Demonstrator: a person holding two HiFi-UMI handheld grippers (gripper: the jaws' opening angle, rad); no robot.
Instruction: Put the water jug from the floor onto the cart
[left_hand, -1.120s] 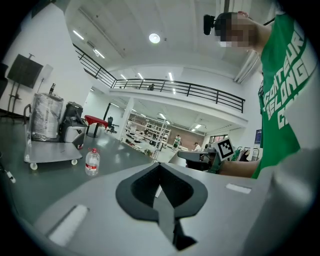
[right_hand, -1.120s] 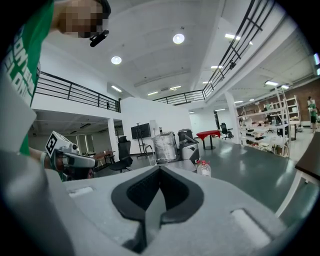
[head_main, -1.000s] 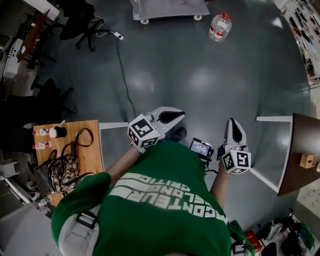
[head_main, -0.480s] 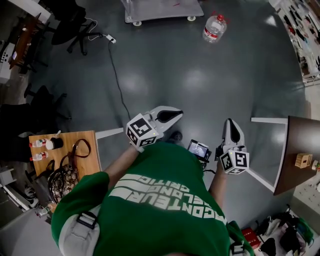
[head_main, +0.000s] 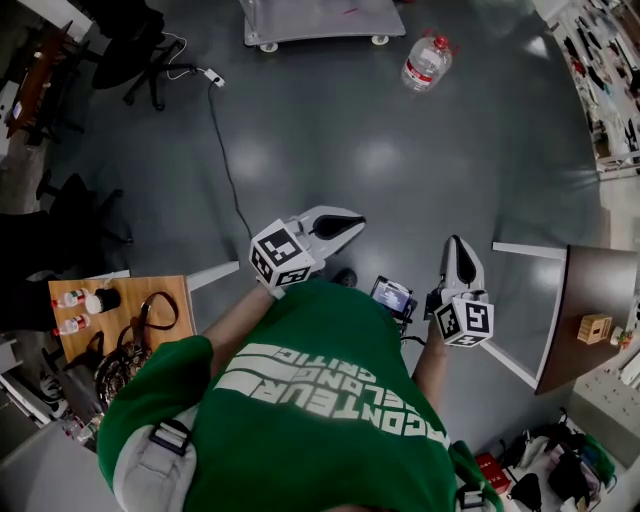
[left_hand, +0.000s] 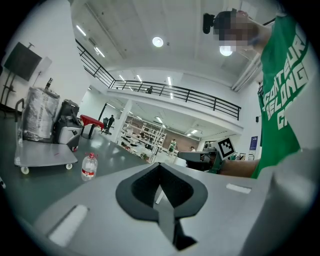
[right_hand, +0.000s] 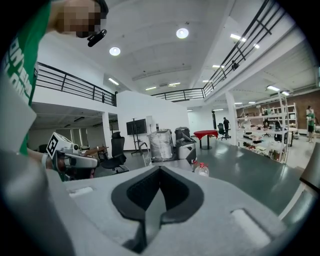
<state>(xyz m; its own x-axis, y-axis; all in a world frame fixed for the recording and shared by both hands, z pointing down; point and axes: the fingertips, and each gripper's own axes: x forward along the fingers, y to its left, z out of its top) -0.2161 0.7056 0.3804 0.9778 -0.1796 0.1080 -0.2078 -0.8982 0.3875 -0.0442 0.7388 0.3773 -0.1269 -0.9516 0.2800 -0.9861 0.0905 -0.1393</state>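
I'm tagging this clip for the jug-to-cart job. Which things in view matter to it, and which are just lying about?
Part of the job:
water jug, on the floor
cart
left gripper and right gripper, both shut and empty

Just lying about:
handbag
floor cable
office chair
wooden block

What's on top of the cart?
On the cart, a plastic-wrapped bundle stands at the far end; near deck bare. Behind the bundle is hidden. The water jug sits on the floor.
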